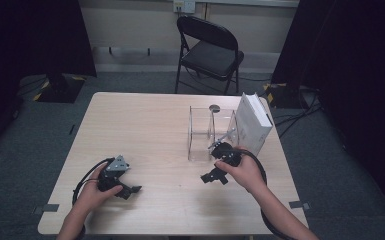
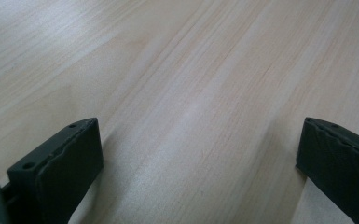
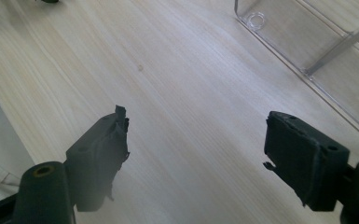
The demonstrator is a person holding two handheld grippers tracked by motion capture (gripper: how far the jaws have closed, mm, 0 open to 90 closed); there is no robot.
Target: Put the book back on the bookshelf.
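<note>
My left gripper [image 1: 130, 190] rests low over the front left of the wooden table [image 1: 145, 125], held in a hand. In the left gripper view its jaws stand wide apart [image 2: 200, 158] over bare wood, nothing between them. My right gripper [image 1: 212, 177] is held at the front right, just in front of a clear acrylic rack [image 1: 207, 132]. Its jaws [image 3: 196, 154] are spread open over bare wood and hold nothing. The rack's clear base [image 3: 307, 42] lies at the upper right of the right gripper view. A white box [image 1: 254, 122] stands upright against the rack's right side.
A small dark round object [image 1: 214, 107] lies behind the rack. A black folding chair [image 1: 207, 47] stands beyond the far table edge. Dark curtains hang at both sides, with stand bases and cables on the floor.
</note>
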